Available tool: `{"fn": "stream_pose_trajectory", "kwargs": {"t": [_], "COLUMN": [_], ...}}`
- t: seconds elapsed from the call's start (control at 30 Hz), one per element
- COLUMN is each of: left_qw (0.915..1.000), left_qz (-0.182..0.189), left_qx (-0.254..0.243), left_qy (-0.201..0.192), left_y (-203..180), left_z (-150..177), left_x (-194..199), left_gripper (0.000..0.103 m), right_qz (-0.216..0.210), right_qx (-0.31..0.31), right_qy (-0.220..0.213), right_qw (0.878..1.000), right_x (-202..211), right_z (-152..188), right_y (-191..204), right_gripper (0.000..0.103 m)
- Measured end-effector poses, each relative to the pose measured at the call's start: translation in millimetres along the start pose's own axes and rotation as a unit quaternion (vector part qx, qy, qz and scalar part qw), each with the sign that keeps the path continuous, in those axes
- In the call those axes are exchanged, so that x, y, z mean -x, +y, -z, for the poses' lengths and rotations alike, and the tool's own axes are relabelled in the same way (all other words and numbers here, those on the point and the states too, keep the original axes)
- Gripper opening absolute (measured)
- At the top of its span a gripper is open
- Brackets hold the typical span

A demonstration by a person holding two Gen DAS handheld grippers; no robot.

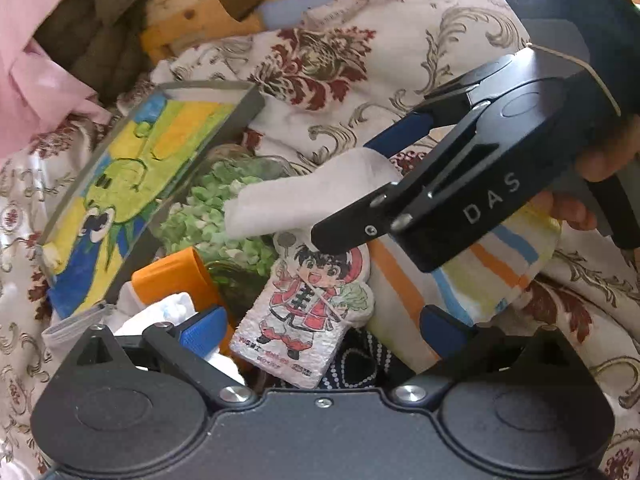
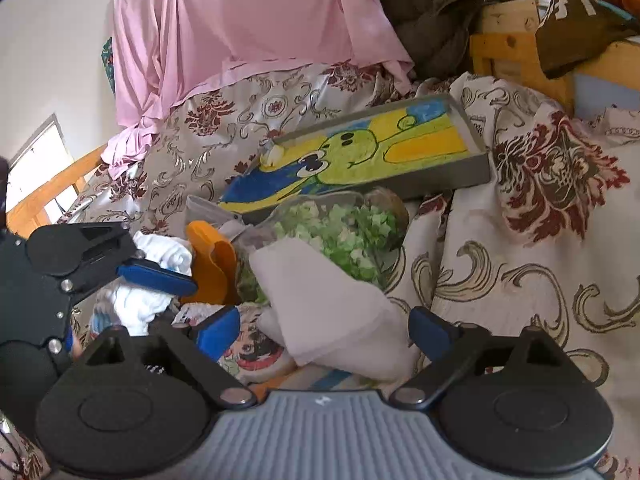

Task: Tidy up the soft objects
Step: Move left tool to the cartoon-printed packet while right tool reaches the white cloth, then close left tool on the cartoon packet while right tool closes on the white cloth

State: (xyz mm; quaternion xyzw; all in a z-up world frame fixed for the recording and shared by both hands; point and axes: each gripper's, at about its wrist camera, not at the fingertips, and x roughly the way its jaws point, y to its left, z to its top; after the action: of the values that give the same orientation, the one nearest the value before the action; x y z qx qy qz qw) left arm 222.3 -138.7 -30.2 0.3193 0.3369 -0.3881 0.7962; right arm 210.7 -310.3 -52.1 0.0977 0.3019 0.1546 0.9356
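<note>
A folded white cloth [image 2: 320, 300] lies on the pile, between the wide-set fingers of my right gripper [image 2: 325, 332]; the pads stand beside its edges, open. In the left wrist view that right gripper [image 1: 346, 192] straddles the white cloth [image 1: 280, 204] from the right. My left gripper [image 1: 324, 330] is open over a flat soft piece printed with a cartoon boy [image 1: 308, 312]. A striped cloth [image 1: 500, 264] lies under the right gripper. One of the left gripper's blue fingers [image 2: 160, 276] rests across a crumpled white cloth [image 2: 160, 256].
A painted picture in a grey frame [image 1: 120, 176] leans on the floral bedspread [image 1: 400, 60]. Beside it lie a bunch of green artificial flowers [image 1: 216, 208] and an orange plastic piece [image 1: 172, 280]. A pink sheet [image 2: 240, 20], an olive jacket [image 2: 432, 8] and a wooden frame [image 2: 512, 48] stand behind.
</note>
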Motion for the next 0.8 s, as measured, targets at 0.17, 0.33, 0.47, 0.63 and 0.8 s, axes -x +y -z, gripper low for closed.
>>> {"fn": "stream_pose_trajectory", "kwargs": {"t": [0.17, 0.33, 0.47, 0.63, 0.8], "left_qw": [0.9995, 0.9989, 0.9988, 0.9973, 0.9953], "left_qz": [0.02, 0.036, 0.041, 0.059, 0.061], "left_qx": [-0.021, -0.022, -0.013, -0.027, -0.053], "left_qy": [0.013, 0.019, 0.025, 0.033, 0.054], "left_y": [5.0, 18.6, 28.3, 28.2, 20.3], "left_z": [-1.8, -4.1, -6.6, -8.3, -8.3], "left_x": [-2.3, 1.3, 2.7, 2.2, -5.5], "left_gripper": [0.1, 0.092, 0.084, 0.076, 0.061], "right_qz": [0.0, -0.002, -0.004, -0.004, 0.002], "right_qx": [-0.006, -0.015, -0.012, -0.004, 0.004], "right_qy": [0.001, 0.0, 0.002, 0.005, 0.007], "right_qw": [1.0, 1.0, 1.0, 1.0, 1.0], "right_x": [0.0, -0.3, -0.8, -2.9, -4.3], "right_z": [0.8, 0.3, 0.9, 2.3, 3.7], "right_y": [-0.2, -2.4, -1.3, 3.5, 6.4], "right_gripper": [0.091, 0.09, 0.086, 0.079, 0.07]}}
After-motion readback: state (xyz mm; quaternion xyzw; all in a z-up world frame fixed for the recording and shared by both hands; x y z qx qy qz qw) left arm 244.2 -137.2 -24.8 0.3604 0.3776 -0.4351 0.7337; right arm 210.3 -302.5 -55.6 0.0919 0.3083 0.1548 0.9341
